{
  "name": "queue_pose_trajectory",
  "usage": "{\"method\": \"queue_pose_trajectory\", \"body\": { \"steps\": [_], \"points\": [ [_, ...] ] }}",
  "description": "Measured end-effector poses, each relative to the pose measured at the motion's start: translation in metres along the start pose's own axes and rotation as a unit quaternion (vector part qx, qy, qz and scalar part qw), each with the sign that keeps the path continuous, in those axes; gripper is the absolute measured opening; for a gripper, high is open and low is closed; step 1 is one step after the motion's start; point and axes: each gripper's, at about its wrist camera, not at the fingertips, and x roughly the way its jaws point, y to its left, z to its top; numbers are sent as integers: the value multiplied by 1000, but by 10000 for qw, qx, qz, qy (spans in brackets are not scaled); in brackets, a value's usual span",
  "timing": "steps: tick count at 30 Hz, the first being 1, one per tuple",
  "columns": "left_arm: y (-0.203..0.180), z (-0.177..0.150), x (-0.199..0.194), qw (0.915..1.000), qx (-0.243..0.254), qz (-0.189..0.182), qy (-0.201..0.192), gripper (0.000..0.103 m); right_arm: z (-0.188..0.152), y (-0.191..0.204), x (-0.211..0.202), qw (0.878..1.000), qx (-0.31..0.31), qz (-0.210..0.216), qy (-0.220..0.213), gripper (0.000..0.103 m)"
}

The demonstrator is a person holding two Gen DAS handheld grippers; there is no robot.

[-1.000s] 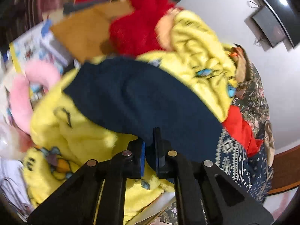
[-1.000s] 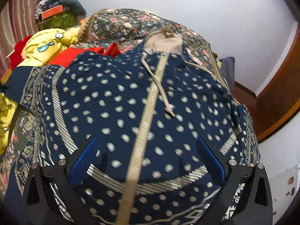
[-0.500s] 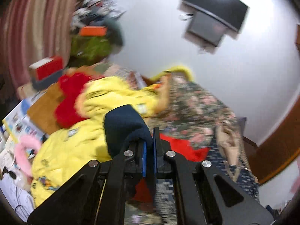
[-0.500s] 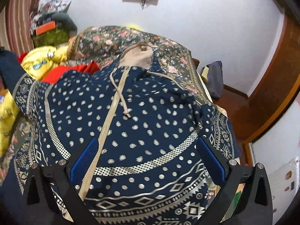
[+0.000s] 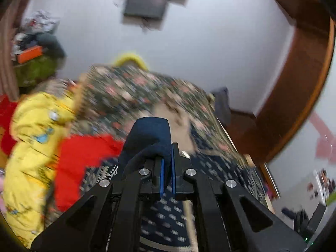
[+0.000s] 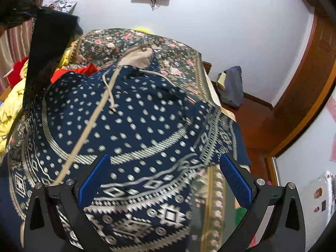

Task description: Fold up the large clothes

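- Sleeve (image 5: pixel 150 135) of the navy patterned hoodie (image 6: pixel 130 126) clamped between the pads of the left gripper (image 5: pixel 166 176), held up above the bed (image 6: pixel 178 48).
- Hoodie body lies flat on the bed, zip (image 6: pixel 92 117) running away from the viewer toward the hood (image 6: pixel 137 57); that is its long axis.
- Right gripper (image 6: pixel 166 180) spread wide, empty, hovering over the hem.
- Judgement: the sleeve needs to travel across the zip line; the left hand is the one placed for it.

Even, bright indoor light, no hard shadows or glare. The left wrist view is motion-smeared beyond its gripper; the right stays sharp. Fisheye corners darken and bend.
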Motion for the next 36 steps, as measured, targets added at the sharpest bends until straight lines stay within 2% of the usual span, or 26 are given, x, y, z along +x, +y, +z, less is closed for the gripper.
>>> {"method": "queue_pose_trajectory", "body": {
  "steps": [2, 7, 9, 15, 21, 24, 25, 28, 31, 36],
  "points": [
    [-22, -20, 26, 9989, 59, -193, 424, 4, -5, -8, 0, 10000, 80, 7, 53, 103],
    [-59, -74, 74, 9910, 475, -249, 1225, 4, -17, -23, 0, 9995, 248, -37, 168, 103],
    [-70, -96, 94, 9843, 612, -266, 1633, 4, -20, -26, 0, 9995, 251, -75, 197, 103],
    [-76, -141, 126, 9649, 960, -199, 2438, 4, -29, -33, 4, 9989, 313, -143, 326, 103],
    [-84, -150, 111, 9586, 1343, -254, 2499, 8, -28, -30, 4, 9989, 271, -152, 361, 103],
    [-80, -152, 97, 9556, 1328, -382, 2602, 13, -23, -23, 3, 9991, 221, -137, 346, 103],
    [-78, -150, 93, 9560, 1304, -404, 2597, 18, -20, -21, 2, 9992, 204, -125, 324, 103],
    [-63, -148, 68, 9610, 1190, -466, 2451, 38, -11, -11, -2, 9996, 124, -84, 224, 103],
    [-49, -143, 49, 9669, 1126, -416, 2251, 43, 0, 1, -5, 9999, 4, -58, 127, 103],
    [-7, -126, 21, 9766, 1164, 52, 1806, 48, 18, 27, -1, 9998, -212, 48, 46, 103]
  ]
}}
